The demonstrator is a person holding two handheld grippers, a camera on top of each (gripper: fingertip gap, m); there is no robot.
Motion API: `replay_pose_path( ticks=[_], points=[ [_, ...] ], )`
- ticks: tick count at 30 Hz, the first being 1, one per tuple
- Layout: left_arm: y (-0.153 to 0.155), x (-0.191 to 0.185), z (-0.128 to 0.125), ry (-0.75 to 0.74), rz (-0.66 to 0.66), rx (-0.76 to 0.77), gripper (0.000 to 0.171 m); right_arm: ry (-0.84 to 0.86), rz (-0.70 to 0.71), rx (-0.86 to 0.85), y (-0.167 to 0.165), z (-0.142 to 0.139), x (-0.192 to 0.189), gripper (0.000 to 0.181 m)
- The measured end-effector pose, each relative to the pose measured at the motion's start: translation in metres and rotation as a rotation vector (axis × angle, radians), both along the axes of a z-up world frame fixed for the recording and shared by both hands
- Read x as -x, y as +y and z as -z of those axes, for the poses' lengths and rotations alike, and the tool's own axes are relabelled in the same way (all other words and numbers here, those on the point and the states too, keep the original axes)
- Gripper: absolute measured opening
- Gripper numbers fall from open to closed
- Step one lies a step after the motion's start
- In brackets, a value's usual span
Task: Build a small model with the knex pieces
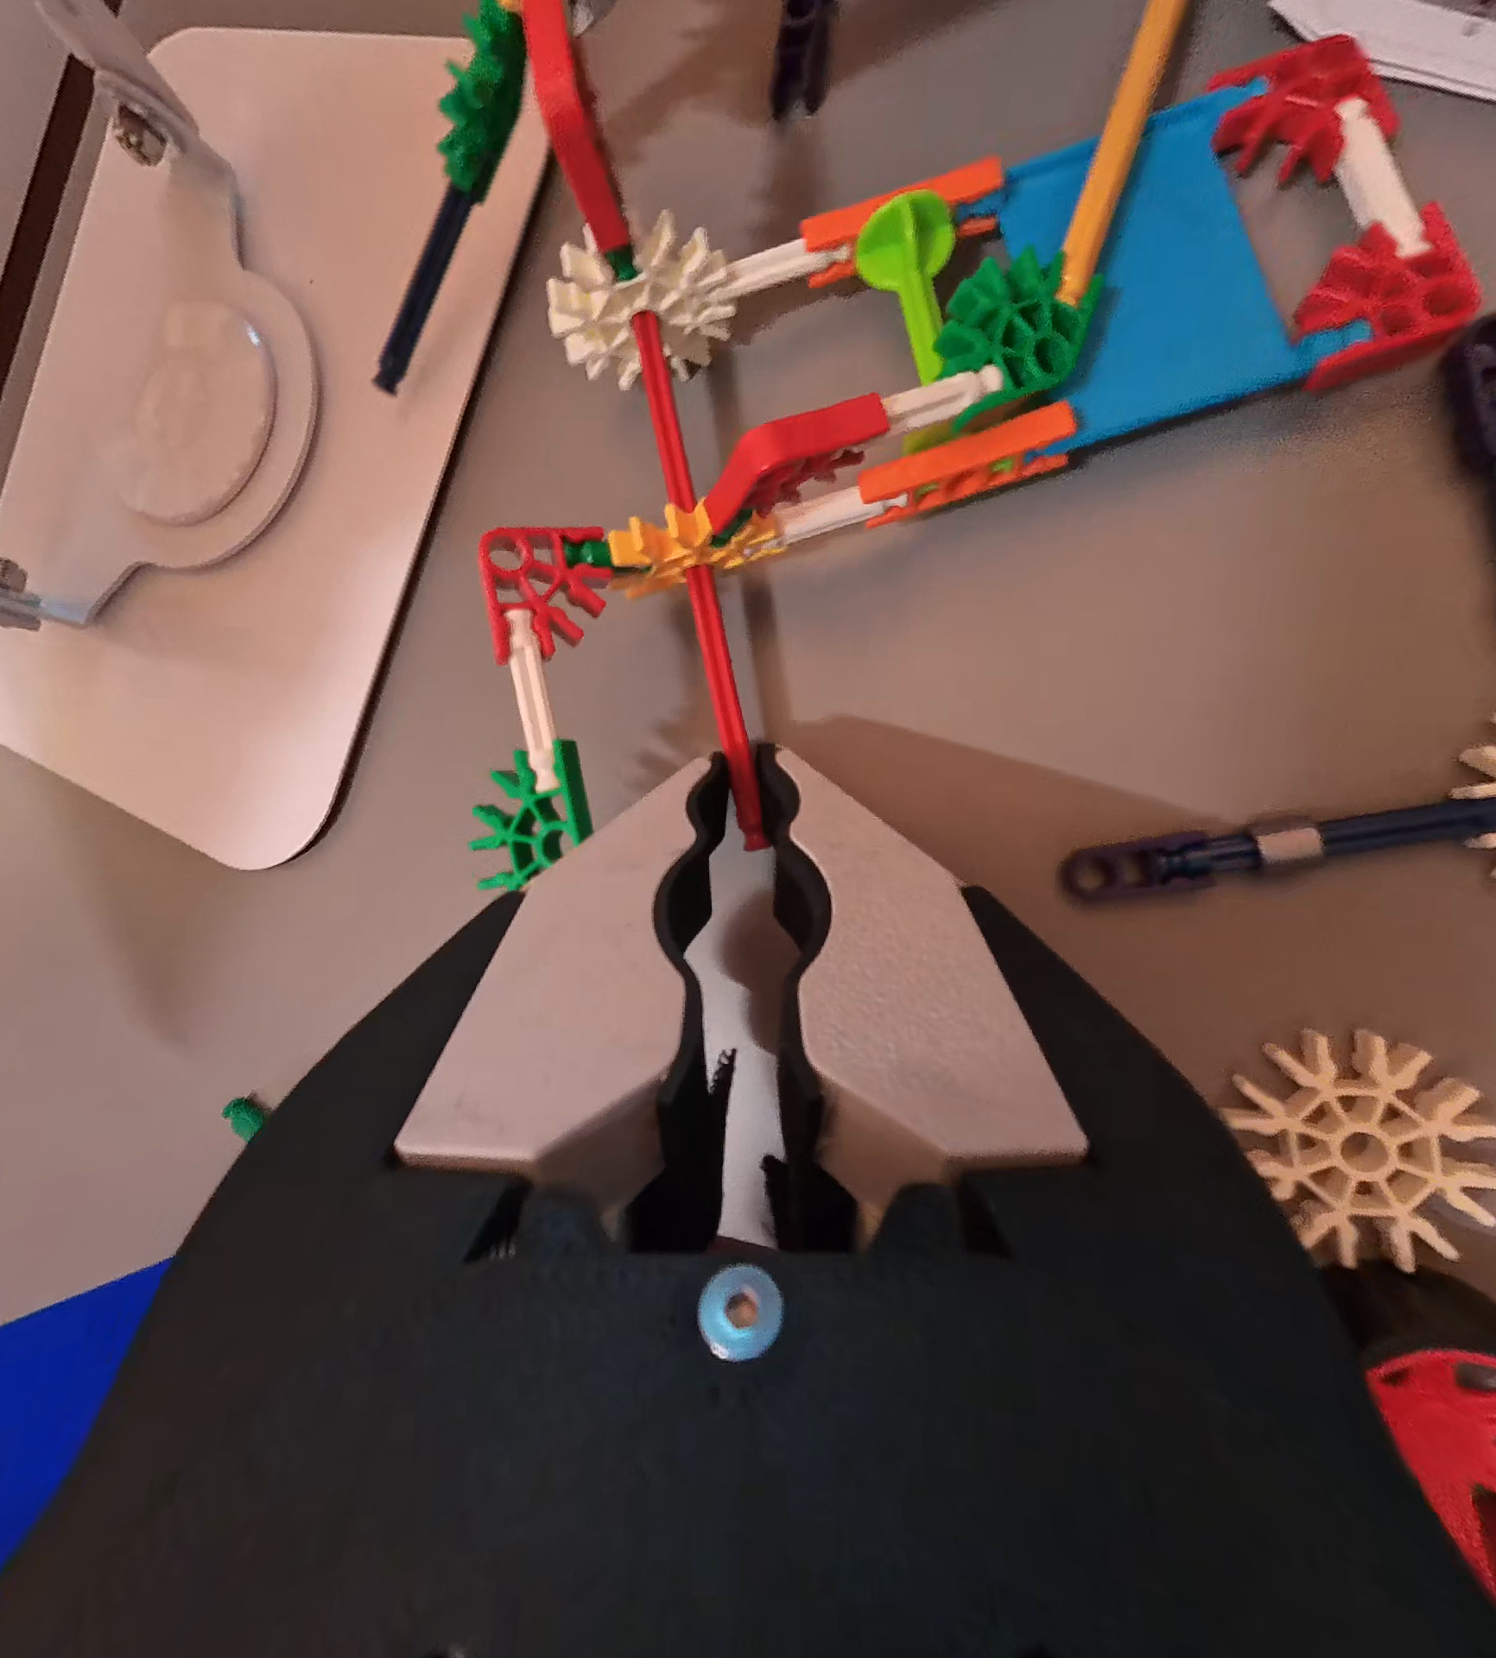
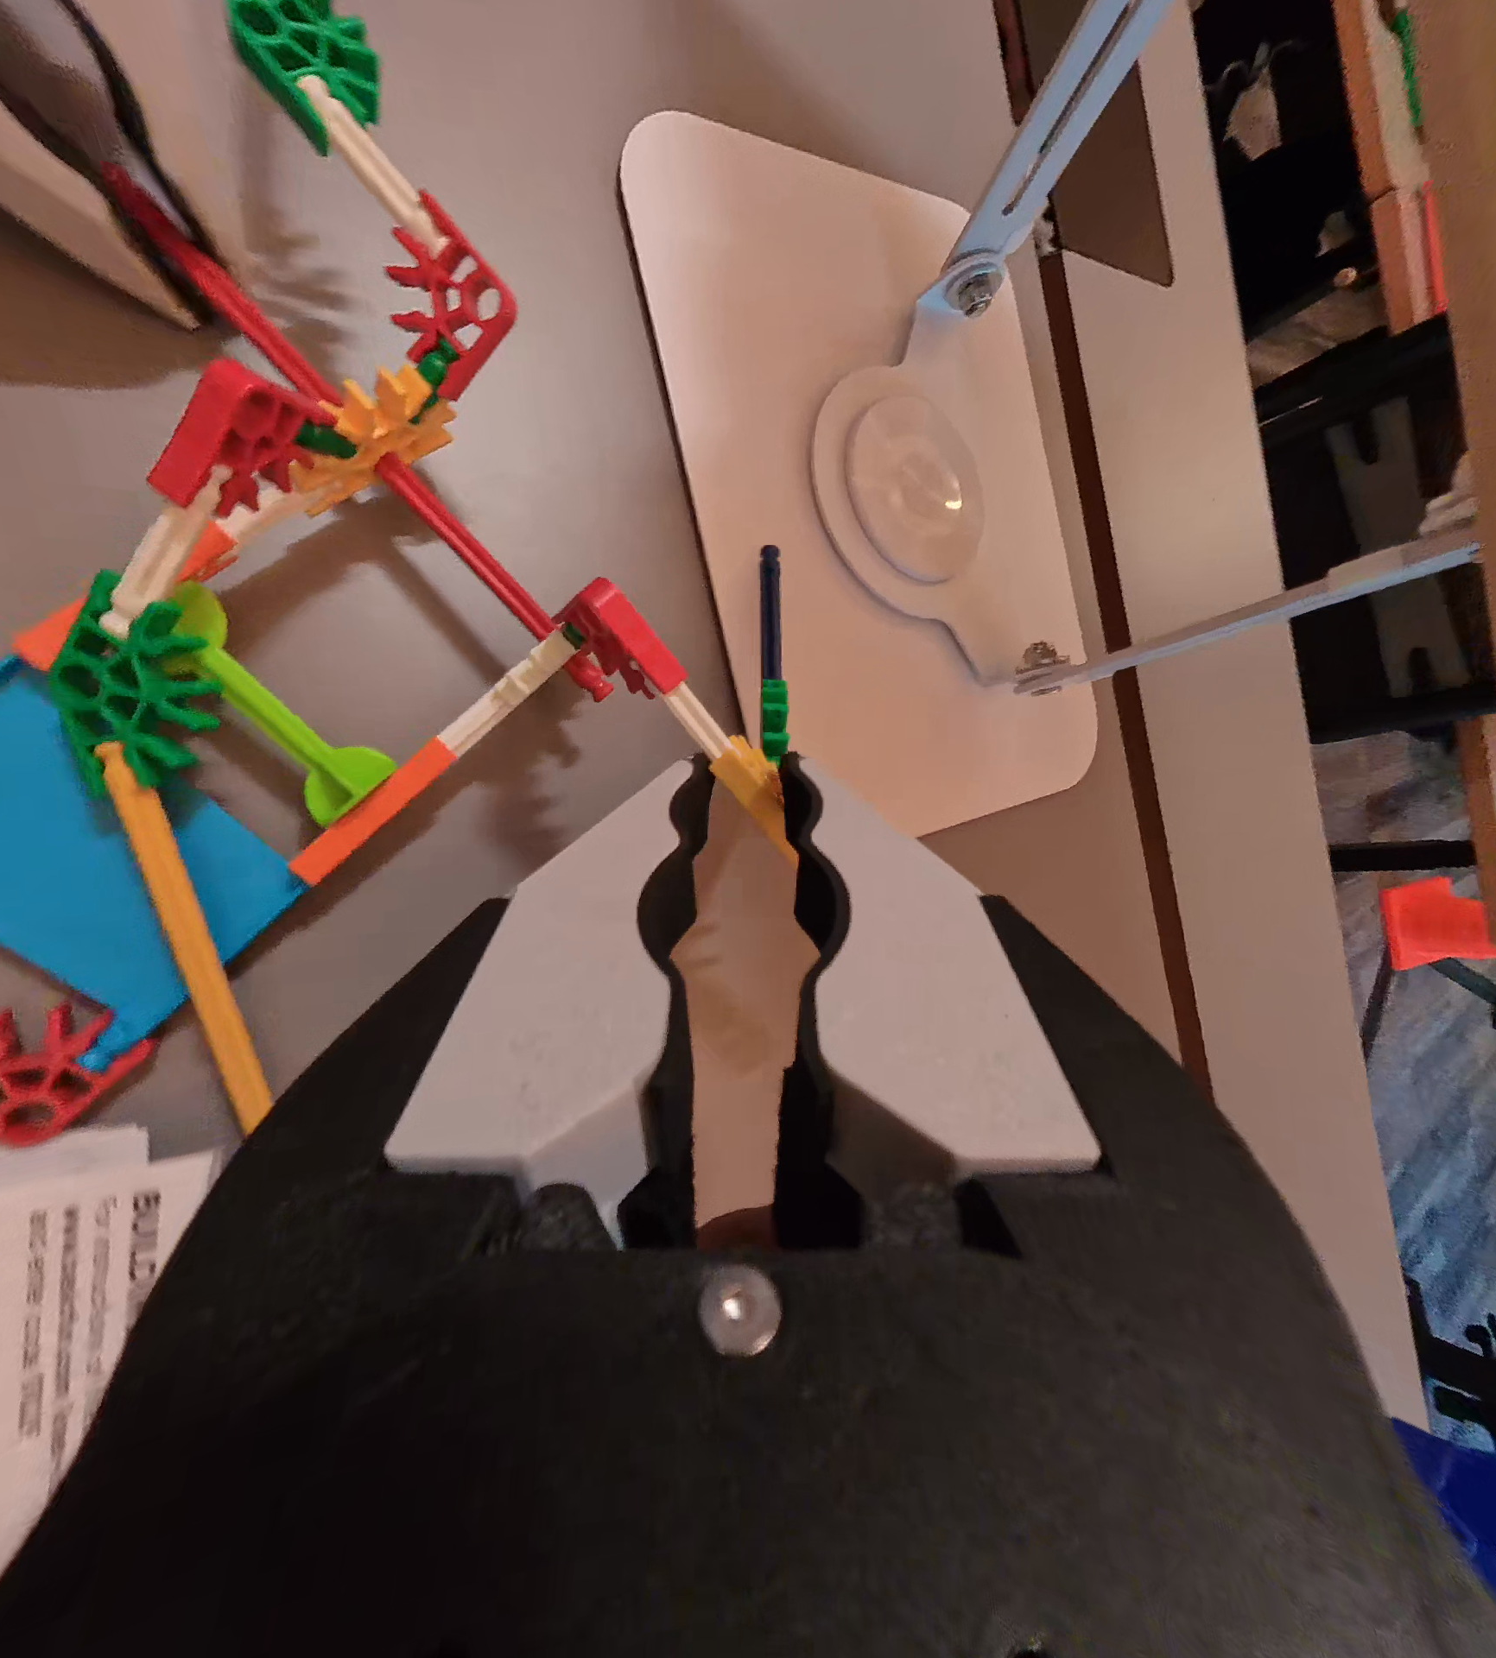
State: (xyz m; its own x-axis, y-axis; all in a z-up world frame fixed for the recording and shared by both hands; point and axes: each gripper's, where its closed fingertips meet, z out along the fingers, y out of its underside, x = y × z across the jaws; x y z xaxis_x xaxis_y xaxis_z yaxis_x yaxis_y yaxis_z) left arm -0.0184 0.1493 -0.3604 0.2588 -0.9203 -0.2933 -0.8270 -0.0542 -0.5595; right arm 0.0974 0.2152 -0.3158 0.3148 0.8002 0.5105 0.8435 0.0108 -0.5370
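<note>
We see the red rod of the toy construction-set model pinched at its near end by the L gripper. R gripper is clenched on a yellow connector w/ green clip, model resting on the grey table.

Red plastic rod: near end pinched in left gripper, running through the yellow snowflake connector.
Yellow wedge connector: clamped in right gripper, beyond that same snowflake connector.

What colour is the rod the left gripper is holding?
Red rod, clearest in the left wrist view.
</note>
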Motion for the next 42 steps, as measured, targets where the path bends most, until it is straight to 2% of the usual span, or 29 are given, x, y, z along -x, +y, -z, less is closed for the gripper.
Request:
replay_pose_path(
  ticks=[3,6,10,14,16,18,23,26,28,30,32,36,37,38,42],
  points=[
    [-0.008,-0.004,0.0,-0.011,0.033,0.028,0.008,0.014,0.012,-0.028,0.005,0.0,0.002,0.016],
    [-0.01,0.001,-0.006,0.01,0.048,0.008,0.03,0.01,0.014,-0.044,0.006,-0.004,0.0,0.021],
    [-0.027,-0.001,-0.023,-0.021,0.125,-0.006,0.033,0.018,-0.001,-0.03,-0.001,-0.015,-0.001,0.023],
    [-0.065,-0.016,-0.032,-0.062,0.275,0.046,0.036,0.037,-0.056,0.025,-0.02,-0.026,0.008,0.02],
    [-0.094,-0.024,-0.034,-0.083,0.389,0.103,0.041,0.083,-0.108,0.176,-0.046,-0.021,0.023,0.019],
    [-0.111,-0.029,-0.031,-0.064,0.45,0.118,0.047,0.116,-0.14,0.301,-0.067,-0.012,0.039,0.024],
    [-0.134,-0.033,-0.006,0.059,0.535,0.123,0.052,0.068,-0.128,0.406,-0.086,0.025,0.06,0.035],
    [-0.141,-0.04,-0.001,0.055,0.557,0.137,0.045,0.025,-0.082,0.386,-0.081,0.04,0.059,0.035],
    [-0.142,-0.042,-0.001,0.051,0.561,0.136,0.04,0.038,-0.095,0.404,-0.083,0.043,0.062,0.019],
    [-0.141,-0.042,-0.001,0.051,0.559,0.132,0.038,0.044,-0.105,0.41,-0.083,0.043,0.062,0.017],
    [-0.136,-0.044,-0.001,0.053,0.55,0.096,0.029,0.049,-0.106,0.415,-0.082,0.043,0.06,0.016],
    [-0.129,-0.047,-0.003,0.045,0.534,0.057,0.026,0.076,-0.133,0.462,-0.083,0.041,0.056,0.014],
    [-0.128,-0.047,-0.003,0.046,0.534,0.046,0.023,0.083,-0.144,0.473,-0.083,0.041,0.055,0.013],
    [-0.125,-0.047,-0.004,0.044,0.532,0.016,0.013,0.093,-0.152,0.485,-0.083,0.04,0.054,0.013],
    [-0.119,-0.043,-0.004,0.066,0.51,-0.01,0.014,0.138,-0.183,0.531,-0.085,0.034,0.05,0.011]
  ],
)
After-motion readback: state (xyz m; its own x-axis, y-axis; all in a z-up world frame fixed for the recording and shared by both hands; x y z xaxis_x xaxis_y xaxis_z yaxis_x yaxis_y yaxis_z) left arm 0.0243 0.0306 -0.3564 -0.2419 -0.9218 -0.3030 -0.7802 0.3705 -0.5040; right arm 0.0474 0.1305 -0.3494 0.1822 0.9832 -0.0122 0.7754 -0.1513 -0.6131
